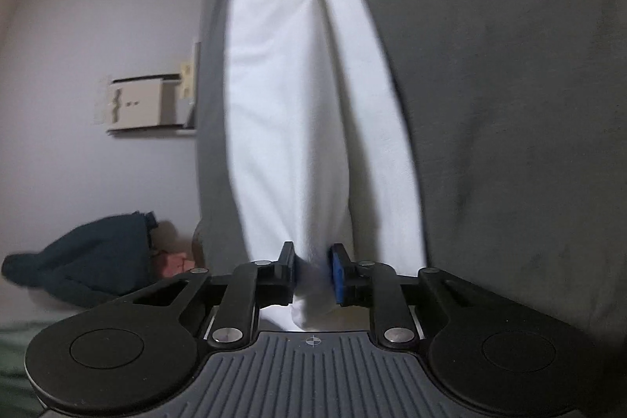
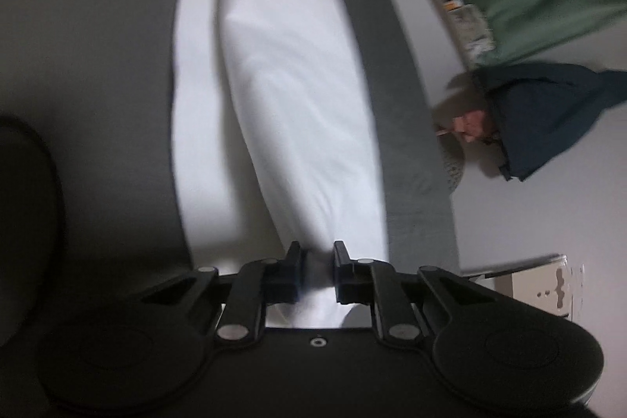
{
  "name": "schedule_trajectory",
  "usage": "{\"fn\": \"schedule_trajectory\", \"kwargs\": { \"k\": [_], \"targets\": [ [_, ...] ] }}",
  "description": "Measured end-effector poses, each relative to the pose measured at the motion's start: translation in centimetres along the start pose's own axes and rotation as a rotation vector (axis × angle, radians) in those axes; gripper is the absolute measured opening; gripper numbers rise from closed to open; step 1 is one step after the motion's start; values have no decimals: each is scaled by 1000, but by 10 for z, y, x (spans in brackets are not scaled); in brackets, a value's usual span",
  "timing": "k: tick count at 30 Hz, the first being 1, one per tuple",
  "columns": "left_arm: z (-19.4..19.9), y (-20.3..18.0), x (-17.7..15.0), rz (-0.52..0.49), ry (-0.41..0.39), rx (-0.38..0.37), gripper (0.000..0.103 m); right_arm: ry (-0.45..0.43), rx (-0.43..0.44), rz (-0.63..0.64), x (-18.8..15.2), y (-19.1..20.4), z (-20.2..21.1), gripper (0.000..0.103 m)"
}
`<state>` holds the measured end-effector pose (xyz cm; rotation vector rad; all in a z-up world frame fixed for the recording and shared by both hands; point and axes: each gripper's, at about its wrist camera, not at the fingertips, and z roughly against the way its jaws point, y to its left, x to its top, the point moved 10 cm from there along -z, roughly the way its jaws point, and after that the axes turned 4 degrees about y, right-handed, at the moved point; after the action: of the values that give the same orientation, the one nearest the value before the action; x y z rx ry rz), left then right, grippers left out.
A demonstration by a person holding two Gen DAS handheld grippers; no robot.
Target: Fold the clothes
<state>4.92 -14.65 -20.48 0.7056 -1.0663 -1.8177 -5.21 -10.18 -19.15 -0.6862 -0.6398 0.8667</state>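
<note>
White garment hangs stretched between both tools; the left hand-held gripper pinches one bunched end between its blue pads, and the right hand-held gripper clamps the other end in its black fingers; the cloth is smooth, soft and gathered into long rounded folds; a grey fabric lies close behind it, filling much of both views; a dark blue garment lies crumpled well apart on a pale surface, beside a cardboard box.
</note>
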Motion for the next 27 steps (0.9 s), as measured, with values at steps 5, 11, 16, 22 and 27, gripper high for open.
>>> {"fn": "schedule_trajectory", "kwargs": {
  "k": [5,11,16,22,27],
  "targets": [
    [19,2,-4,102,-31,-55,18,14,85,27,-13,18,14,14],
    [14,-25,-5,148,-14,-135,18,47,134,66,-23,40,-1,14],
    [19,-23,-9,253,14,-160,27,68,140,28,-26,31,1,18],
    [62,14,-38,575,-66,-210,96,87,281,-359,-44,-6,25,45],
    [67,63,-48,990,-137,-225,96,32,515,-1158,-84,-64,27,69]
  ]
}}
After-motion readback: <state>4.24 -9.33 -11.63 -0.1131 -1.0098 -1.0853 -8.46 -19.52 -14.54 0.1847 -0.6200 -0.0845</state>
